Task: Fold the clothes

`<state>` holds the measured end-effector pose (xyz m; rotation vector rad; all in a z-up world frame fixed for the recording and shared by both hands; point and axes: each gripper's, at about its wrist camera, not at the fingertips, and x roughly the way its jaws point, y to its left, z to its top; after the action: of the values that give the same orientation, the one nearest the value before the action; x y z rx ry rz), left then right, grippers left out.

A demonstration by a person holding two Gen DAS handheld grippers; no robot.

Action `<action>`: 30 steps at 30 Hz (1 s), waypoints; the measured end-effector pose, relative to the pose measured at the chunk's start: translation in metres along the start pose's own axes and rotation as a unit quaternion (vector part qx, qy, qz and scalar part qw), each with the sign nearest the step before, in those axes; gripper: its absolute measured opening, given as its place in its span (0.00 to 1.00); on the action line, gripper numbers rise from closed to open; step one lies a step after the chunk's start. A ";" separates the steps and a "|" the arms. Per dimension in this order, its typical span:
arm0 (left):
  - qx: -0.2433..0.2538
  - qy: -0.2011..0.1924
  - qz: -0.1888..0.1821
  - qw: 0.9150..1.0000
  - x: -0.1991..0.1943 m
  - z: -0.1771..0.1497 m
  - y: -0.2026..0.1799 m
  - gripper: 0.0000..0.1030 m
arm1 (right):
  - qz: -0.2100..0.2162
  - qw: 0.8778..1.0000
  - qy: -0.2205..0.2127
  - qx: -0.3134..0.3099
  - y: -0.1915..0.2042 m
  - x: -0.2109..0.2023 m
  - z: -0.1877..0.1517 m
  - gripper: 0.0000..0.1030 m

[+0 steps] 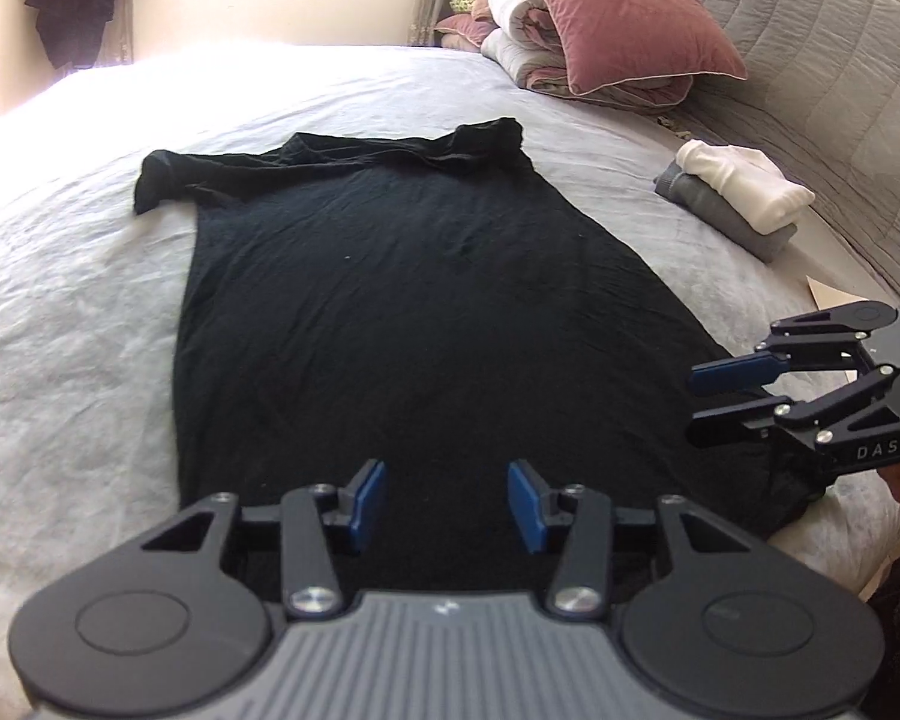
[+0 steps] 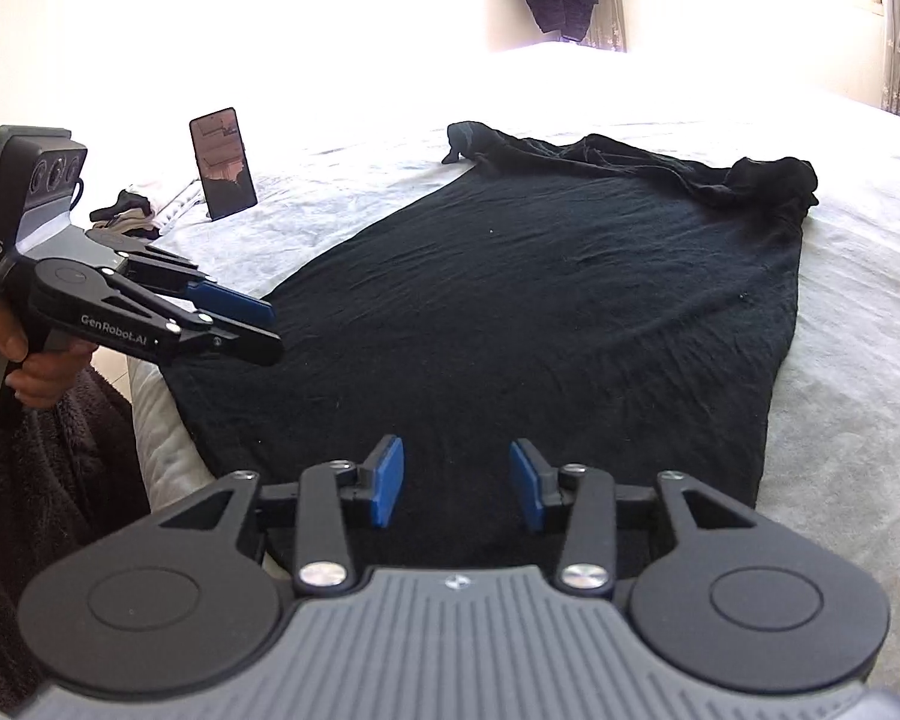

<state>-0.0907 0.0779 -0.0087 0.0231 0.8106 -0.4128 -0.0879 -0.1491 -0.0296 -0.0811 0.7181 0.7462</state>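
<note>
A black garment point(image 1: 414, 312) lies spread flat on the bed, its sleeves folded across the far end; it also shows in the right wrist view point(image 2: 558, 312). My left gripper point(image 1: 447, 495) is open and empty, hovering over the garment's near hem. It shows from the side in the right wrist view point(image 2: 273, 330). My right gripper point(image 2: 457, 483) is open and empty over the near hem at the garment's right part. It shows in the left wrist view point(image 1: 696, 399) at the garment's right edge.
The pale grey bedsheet point(image 1: 78, 300) surrounds the garment. Folded white and grey clothes point(image 1: 738, 198) lie at the right by the grey headboard point(image 1: 822, 96). A pink pillow point(image 1: 624, 12) tops folded quilts. A phone point(image 2: 222, 163) stands propped beside loose clothes point(image 2: 132, 210).
</note>
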 end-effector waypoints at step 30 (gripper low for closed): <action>0.098 0.015 -0.048 0.994 0.021 0.050 -0.017 0.55 | -0.103 0.994 -0.005 -0.018 -0.035 0.001 0.041 0.48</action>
<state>-0.0484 0.0463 0.0134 0.1749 0.8000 -0.5824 -0.0418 -0.1623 -0.0052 -0.1826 0.6758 0.5612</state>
